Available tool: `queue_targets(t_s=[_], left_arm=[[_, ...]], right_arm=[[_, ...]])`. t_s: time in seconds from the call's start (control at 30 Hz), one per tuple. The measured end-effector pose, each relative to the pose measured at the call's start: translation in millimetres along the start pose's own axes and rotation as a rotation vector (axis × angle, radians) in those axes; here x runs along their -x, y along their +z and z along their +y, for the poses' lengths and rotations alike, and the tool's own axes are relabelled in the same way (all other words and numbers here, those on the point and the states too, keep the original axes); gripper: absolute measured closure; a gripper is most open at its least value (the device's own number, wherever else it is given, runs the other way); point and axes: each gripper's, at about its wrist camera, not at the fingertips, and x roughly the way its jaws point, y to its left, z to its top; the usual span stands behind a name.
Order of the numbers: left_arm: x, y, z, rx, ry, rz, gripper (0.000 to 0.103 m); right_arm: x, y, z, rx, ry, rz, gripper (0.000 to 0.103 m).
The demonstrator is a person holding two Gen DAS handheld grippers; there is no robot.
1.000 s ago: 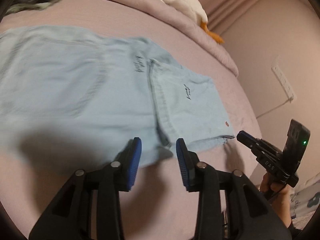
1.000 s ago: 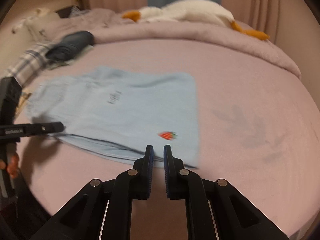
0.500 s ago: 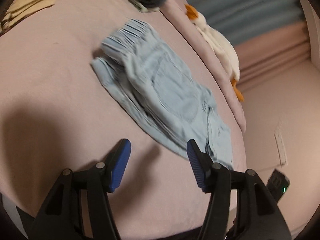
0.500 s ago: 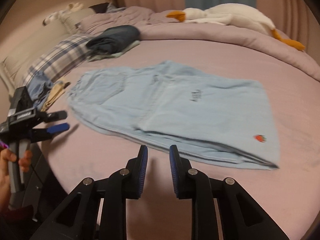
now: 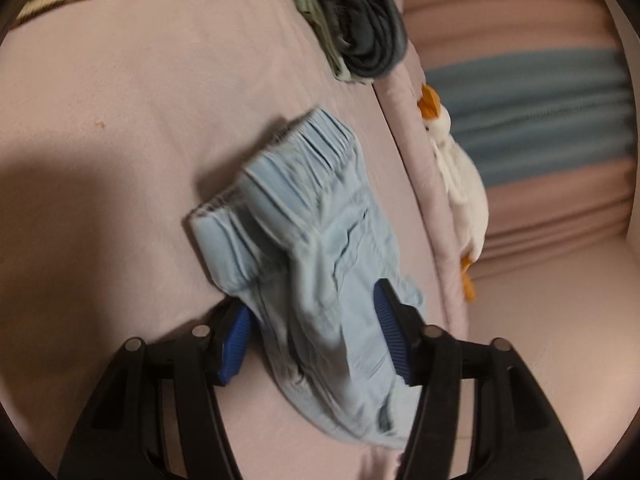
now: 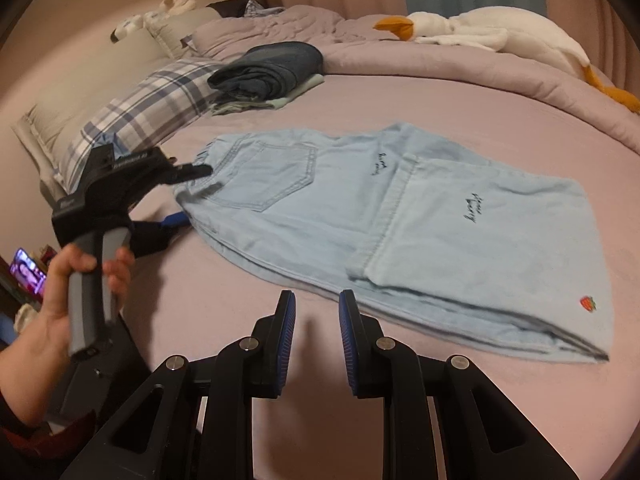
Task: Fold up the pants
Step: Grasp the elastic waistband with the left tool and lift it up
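Observation:
Light blue denim pants [image 6: 400,232] lie folded lengthwise and doubled over on the pink bed sheet, waistband to the left. In the left wrist view the pants [image 5: 316,264] run away from me, with the gathered waistband at the far end. My left gripper [image 5: 312,332] is open wide, its jaws on either side of the waist end of the pants. It also shows in the right wrist view [image 6: 188,196], one finger above and one below the waistband edge. My right gripper [image 6: 317,320] is open and empty, just short of the pants' near edge.
A stack of folded dark clothes [image 6: 268,68] sits at the back of the bed. A plaid pillow [image 6: 136,108] lies at the left. A white goose plush [image 6: 500,36] lies along the rolled duvet [image 6: 440,68] behind. A phone [image 6: 28,272] glows at the far left.
My left gripper has swung from the hem end to the waistband end and now straddles it, opened wider. My right gripper has opened slightly and drawn back toward the pants' near edge.

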Motion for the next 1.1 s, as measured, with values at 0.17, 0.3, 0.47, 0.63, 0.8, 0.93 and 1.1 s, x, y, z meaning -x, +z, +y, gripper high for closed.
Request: queue_targets(t_s=[0.17,0.3,0.47,0.63,0.8,0.93,1.1], left_arm=[[0,-1,-10,-0.132,0.093,0.016,0.079],[13,-6,-26,-0.262,0.080,-0.009,0.081],[24,-13,-47,-0.422,0.063,-0.045,0.081],[26,-11,-49,-0.440,0.034,-0.046,0.081],[20,-11,-50,-0.443,0.041,-0.040,0.081],[20,-13,-51,-0.442,0.044,-0.033,0.081],[27,-26,-72,-0.515,0.024,-0.037,0.081]], right_arm=[[-18,26,-8,-0.057,0.026,0.019,0.081],[-51,62,-24,-0.124,0.003,0.051,0.085],[-94,108,-41,-0.162,-0.096,0.076,0.090],[-131,122,-40,-0.111,-0.188,0.154,0.090],[-117,93,-15,-0.032,-0.199,0.199,0.090],[-91,58,8,0.008,-0.179,0.230,0.090],[-58,18,27,0.017,-0.144,0.271,0.090]])
